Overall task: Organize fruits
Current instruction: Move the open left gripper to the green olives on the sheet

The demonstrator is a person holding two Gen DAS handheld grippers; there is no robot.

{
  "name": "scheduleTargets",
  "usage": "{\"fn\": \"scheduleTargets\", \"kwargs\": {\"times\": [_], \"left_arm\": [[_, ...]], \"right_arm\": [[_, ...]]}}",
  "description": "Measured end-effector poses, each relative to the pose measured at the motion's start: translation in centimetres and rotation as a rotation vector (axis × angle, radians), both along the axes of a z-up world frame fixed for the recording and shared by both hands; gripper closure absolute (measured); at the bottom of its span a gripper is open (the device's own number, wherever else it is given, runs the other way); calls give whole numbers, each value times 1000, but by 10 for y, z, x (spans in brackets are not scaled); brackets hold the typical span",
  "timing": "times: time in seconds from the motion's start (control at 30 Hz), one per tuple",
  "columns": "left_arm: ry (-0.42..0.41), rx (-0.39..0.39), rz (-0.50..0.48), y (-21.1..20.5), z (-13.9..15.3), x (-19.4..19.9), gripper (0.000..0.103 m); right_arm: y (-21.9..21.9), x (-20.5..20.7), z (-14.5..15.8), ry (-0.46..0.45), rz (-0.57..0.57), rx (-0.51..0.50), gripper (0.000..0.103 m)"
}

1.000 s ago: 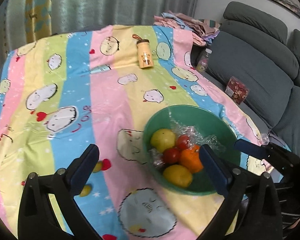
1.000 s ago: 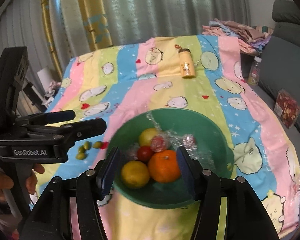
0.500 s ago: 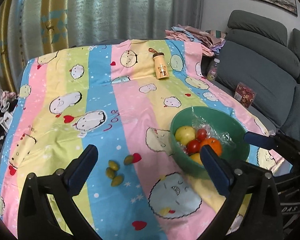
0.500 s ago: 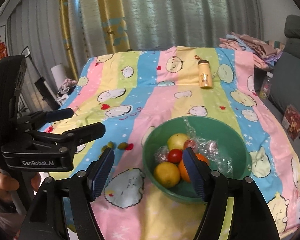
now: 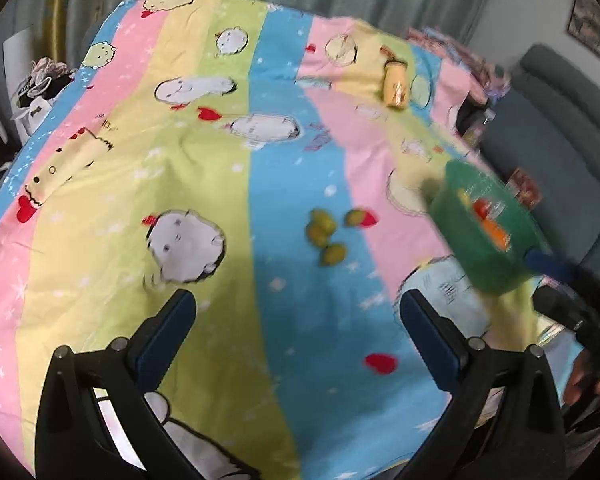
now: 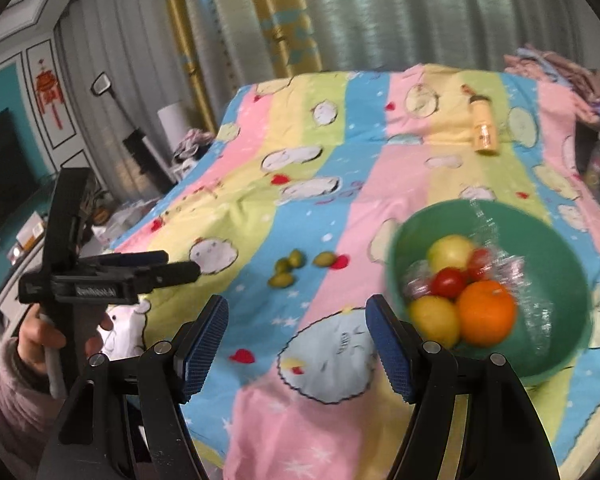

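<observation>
On the near cloth: we see both grippers hanging over the striped sheet, nothing between either pair of fingers.
Right gripper: its jaws have just been opening and now stand well apart, empty, above a pale blue cartoon patch.
Left gripper: we find it spread wide and empty too; in the right view it sits at the left edge, held by a hand in a pink sleeve.
Olives: small green fruits lie loose on the blue stripe, just beyond the fingertips, left of the bowl and apart from it.
Bowl: green, on the sheet to the right; we count an orange, a lemon, a pale apple, two tomatoes and clear wrap inside.
Bottle: yellow, far back on the sheet.
Beyond: curtains.
</observation>
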State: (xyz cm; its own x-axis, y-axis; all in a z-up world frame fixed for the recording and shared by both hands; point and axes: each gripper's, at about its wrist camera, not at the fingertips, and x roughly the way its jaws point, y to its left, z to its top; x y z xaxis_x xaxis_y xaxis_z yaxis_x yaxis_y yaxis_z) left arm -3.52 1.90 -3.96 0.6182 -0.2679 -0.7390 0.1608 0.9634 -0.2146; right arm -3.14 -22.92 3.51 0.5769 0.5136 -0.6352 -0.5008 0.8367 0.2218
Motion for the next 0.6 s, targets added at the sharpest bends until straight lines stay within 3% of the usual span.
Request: {"fn": "scheduleTargets", "kwargs": {"times": [0.2,0.43,0.57,0.6], "left_arm": [[-6,31,-34,-9,-17,1,2],[-5,42,-91,-22,-19,17,7],[29,49,-147,-40,-23,41,20],[44,63,-166,-46,-27,49,27]], "right_arm": [[6,0,-15,35,22,32,31],[-4,4,-26,54,31,137,31],[-5,9,-32,61,30,152,31],[-5,10,-33,60,32,153,31]]}}
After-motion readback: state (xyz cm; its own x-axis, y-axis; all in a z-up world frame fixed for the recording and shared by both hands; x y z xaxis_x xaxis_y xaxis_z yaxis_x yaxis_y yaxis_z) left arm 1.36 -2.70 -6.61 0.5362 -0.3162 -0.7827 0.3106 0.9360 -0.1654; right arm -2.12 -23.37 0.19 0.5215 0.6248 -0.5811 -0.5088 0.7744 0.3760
